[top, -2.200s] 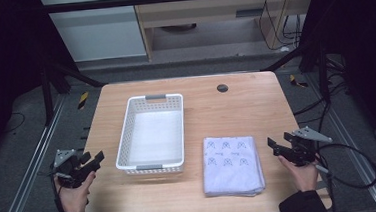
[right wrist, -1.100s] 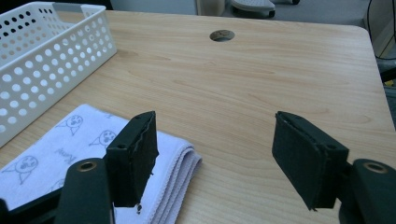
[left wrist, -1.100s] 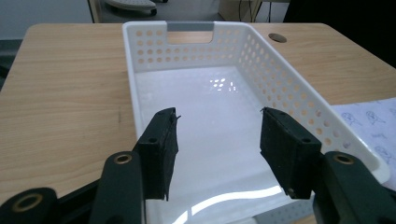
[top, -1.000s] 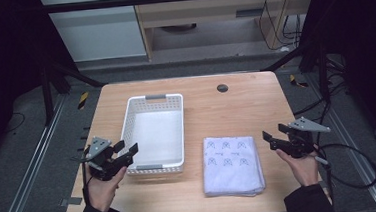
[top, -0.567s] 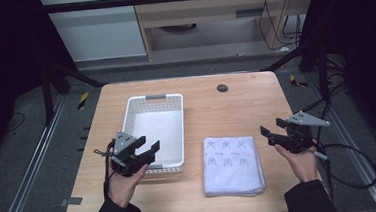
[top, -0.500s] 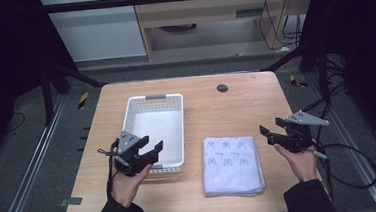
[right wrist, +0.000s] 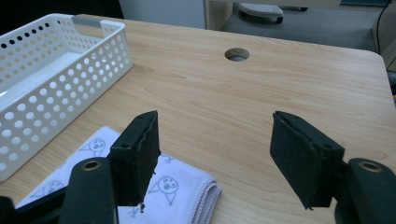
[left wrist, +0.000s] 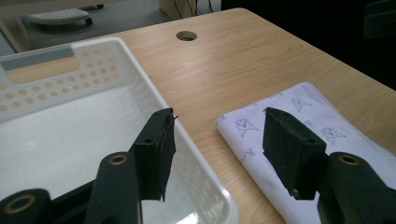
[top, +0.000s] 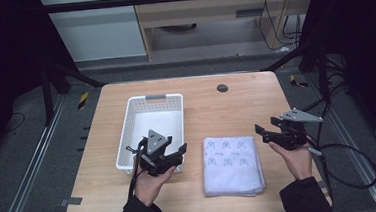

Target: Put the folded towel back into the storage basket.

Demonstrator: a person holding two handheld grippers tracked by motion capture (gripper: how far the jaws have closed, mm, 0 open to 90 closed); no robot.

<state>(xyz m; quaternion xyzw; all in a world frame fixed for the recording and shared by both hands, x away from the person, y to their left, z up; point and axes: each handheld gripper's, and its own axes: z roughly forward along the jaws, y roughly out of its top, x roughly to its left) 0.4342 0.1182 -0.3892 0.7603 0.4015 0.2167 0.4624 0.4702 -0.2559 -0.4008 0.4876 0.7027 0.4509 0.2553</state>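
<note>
1. The left gripper point(top: 178, 154) hovers over the near right corner of the basket point(top: 126, 140); its jaws have just been opening and stand wide, with nothing between them.
2. In the left gripper view point(left wrist: 215, 140), one jaw hangs over the basket's inside by the right rim and the other over the towel's point(left wrist: 299, 126) left edge. A narrow strip of bare table point(left wrist: 219, 70) lies between rim and towel.
3. The right gripper point(top: 260, 132) hangs beside the towel's point(top: 231, 164) far right corner, jaws spread and empty.
4. In the right gripper view point(right wrist: 212, 156), one jaw stands over the towel's point(right wrist: 168, 186) folded corner and the other over bare wood.
5. The towel lies folded flat at the near middle of the table point(top: 236, 107), its near edge close to the table's front edge and its left edge just beside the basket, apart from it.
6. The basket point(right wrist: 56, 70) holds a flat white layer on its floor.
7. Beyond the towel, the wood is open up to the round hole point(top: 222, 88) near the far edge.
8. Right of the towel, a bare strip runs to the table's right edge.
</note>
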